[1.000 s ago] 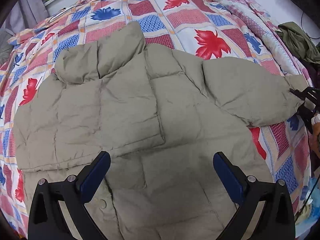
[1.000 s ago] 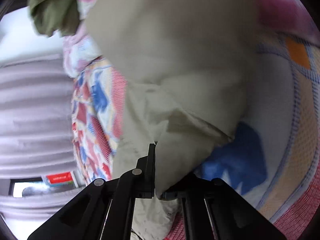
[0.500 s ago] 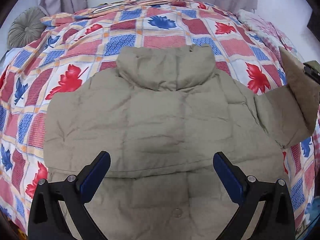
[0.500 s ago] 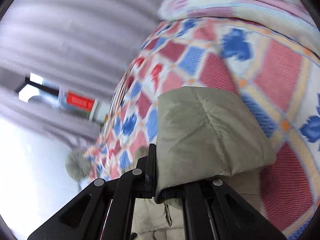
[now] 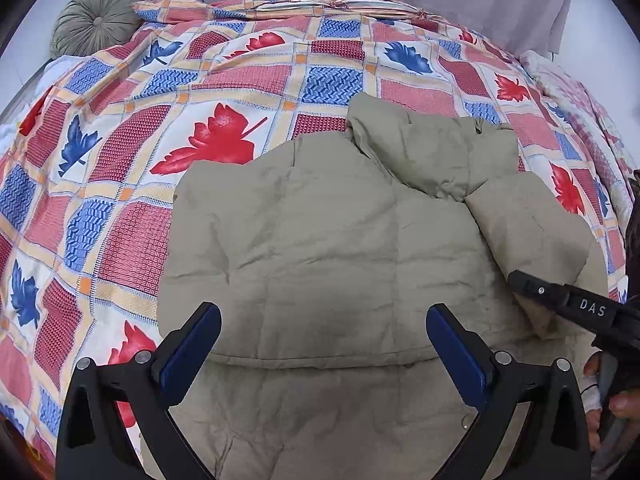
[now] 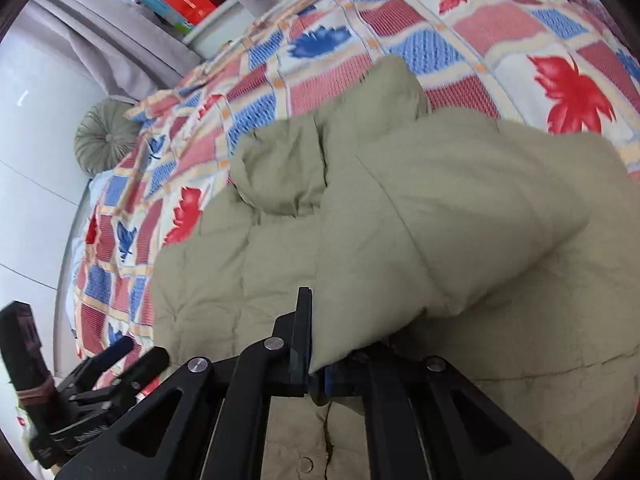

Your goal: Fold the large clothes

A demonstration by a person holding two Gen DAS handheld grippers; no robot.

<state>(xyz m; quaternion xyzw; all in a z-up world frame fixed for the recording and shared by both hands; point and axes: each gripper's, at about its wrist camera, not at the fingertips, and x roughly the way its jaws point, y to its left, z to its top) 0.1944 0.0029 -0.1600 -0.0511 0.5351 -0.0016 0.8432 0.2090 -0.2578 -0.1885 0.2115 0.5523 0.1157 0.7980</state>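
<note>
A khaki puffer jacket [image 5: 320, 240] [image 6: 224, 272] lies spread on the bed, collar at the far end. Its right sleeve [image 5: 528, 224] [image 6: 440, 208] is lifted and doubled over the jacket's body. My right gripper [image 6: 316, 340] is shut on the sleeve's cuff; the left wrist view shows this right gripper [image 5: 518, 278] coming in from the right edge with the cuff in it. Over the jacket's lower part hovers my left gripper [image 5: 322, 344], open, blue pads wide apart and nothing between them. The left gripper [image 6: 132, 354] also appears at the lower left of the right wrist view.
The bed carries a checked quilt [image 5: 240, 80] with red and blue leaves. A round grey-green cushion [image 5: 96, 16] [image 6: 106, 136] sits at the far left corner. Curtains and a shelf with boxes [image 6: 180, 0] stand behind. A person's fingers [image 5: 616, 400] show at the right edge.
My right gripper has swung the sleeve from the bed's right side inward over the jacket, rolling as it went. The left gripper has slid sideways above the jacket and stayed open.
</note>
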